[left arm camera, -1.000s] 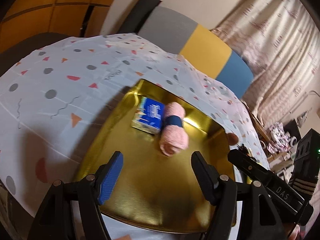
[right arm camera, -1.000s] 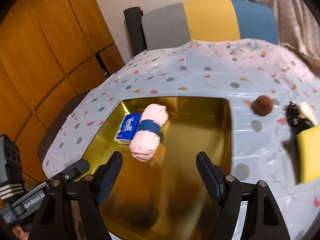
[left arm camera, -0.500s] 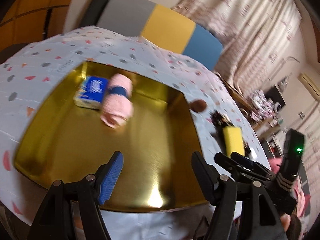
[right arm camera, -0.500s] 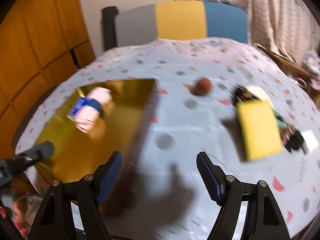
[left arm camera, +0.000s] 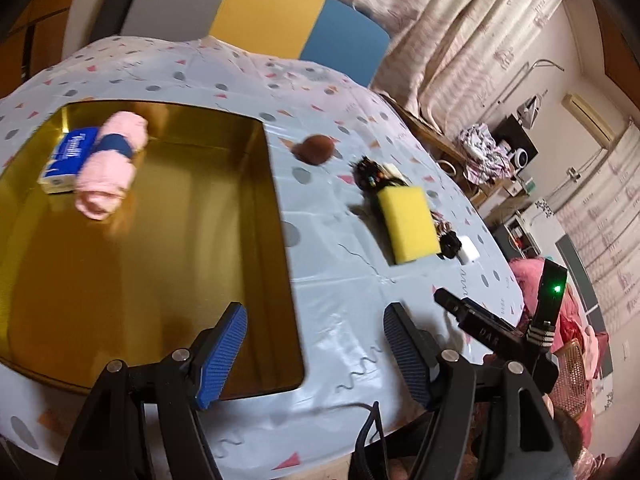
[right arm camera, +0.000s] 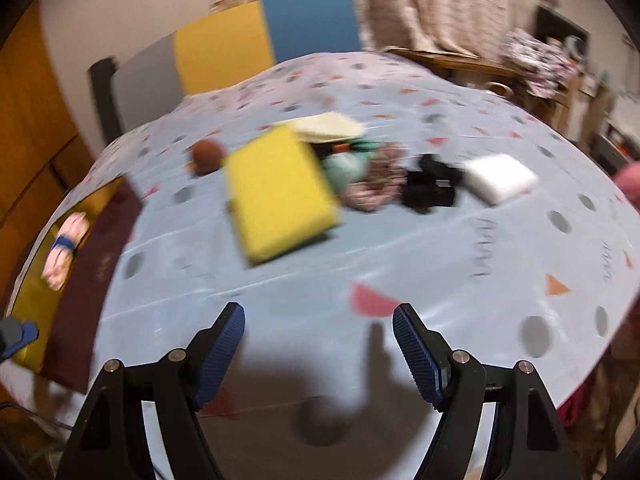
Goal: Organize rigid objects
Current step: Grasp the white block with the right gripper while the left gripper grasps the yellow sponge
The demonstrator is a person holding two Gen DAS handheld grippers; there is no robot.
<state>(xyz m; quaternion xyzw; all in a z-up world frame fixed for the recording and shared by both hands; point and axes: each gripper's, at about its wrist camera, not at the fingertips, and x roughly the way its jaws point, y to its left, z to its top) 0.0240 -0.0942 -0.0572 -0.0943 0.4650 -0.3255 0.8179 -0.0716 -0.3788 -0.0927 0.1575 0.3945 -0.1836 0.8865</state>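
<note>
- Left wrist view: the left gripper hangs with fingers wide and nothing between them, over the near right corner of a gold tray on the worktop
- In the tray's far left corner a blue box lies touching a pink rolled towel
- Right of the tray, a brown ball and a yellow sponge lie on the cloth

- Right wrist view, blurred: the right gripper has fingers wide, holding nothing, above bare cloth
- Beyond it lie the sponge, a black clip and a white block

Dim indoor light, fisheye-warped edges, right wrist view heavily motion-blurred.
</note>
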